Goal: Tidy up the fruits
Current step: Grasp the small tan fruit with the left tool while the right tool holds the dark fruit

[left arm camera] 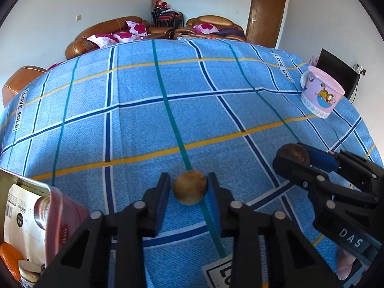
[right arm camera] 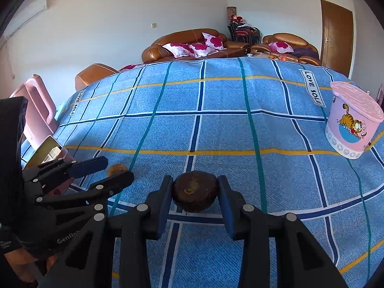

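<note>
A small tan round fruit (left arm camera: 189, 190) rests on the blue checked cloth (left arm camera: 144, 120), and my left gripper (left arm camera: 189, 183) is shut on it, one blue pad on each side. My right gripper (right arm camera: 195, 186) is shut on a larger dark brown round fruit (right arm camera: 195, 194), held just above the cloth (right arm camera: 240, 132). In the left wrist view, the right gripper (left arm camera: 291, 154) stands to the right with the dark fruit (left arm camera: 294, 153). From the right wrist view, the left gripper (right arm camera: 117, 168) shows at the left with the tan fruit (right arm camera: 116, 167).
A pink lidded tub with a cartoon cat (right arm camera: 352, 124) stands at the cloth's right edge. At the left edge an open pink box (left arm camera: 28, 220) holds packets and something orange (left arm camera: 9, 256). A pink chair (right arm camera: 36, 105), brown sofas (right arm camera: 192, 45) and a door (right arm camera: 336, 36) lie beyond.
</note>
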`<act>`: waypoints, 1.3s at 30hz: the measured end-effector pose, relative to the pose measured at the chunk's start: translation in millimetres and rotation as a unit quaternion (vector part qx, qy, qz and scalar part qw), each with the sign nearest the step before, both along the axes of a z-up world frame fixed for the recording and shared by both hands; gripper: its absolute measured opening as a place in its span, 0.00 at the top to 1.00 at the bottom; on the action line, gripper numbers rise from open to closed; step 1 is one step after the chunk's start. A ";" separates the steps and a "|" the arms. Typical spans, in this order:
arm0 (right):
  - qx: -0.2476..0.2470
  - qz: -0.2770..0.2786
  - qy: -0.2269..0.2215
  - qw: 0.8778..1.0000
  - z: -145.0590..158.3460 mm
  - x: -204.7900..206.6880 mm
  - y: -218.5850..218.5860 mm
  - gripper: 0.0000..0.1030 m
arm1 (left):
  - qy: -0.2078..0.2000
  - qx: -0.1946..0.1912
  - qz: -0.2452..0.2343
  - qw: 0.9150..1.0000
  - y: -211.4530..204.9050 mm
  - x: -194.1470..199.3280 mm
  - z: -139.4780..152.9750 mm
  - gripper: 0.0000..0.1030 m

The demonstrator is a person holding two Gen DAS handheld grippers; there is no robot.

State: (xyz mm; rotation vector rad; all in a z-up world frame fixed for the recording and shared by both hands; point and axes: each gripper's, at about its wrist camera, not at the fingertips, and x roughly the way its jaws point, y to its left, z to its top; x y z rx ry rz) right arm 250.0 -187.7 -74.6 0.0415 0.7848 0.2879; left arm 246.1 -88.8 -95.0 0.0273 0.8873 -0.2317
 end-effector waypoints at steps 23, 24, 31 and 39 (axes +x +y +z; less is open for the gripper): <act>0.011 0.021 -0.051 0.998 12.8 -17.6 0.8 0.62 | -0.075 -0.009 0.005 0.997 8.7 -25.3 22.0 0.73; 0.011 0.022 -0.053 0.998 13.4 -18.3 1.1 0.62 | -0.078 -0.007 0.007 0.997 8.8 -26.1 22.8 0.73; 0.010 0.022 -0.073 0.997 18.1 -24.7 1.1 0.62 | -0.095 -0.004 0.011 0.995 7.9 -29.4 26.6 0.73; 0.013 0.019 -0.093 0.995 22.1 -31.4 -0.8 0.62 | -0.117 -0.004 0.015 0.993 7.6 -36.6 31.1 0.73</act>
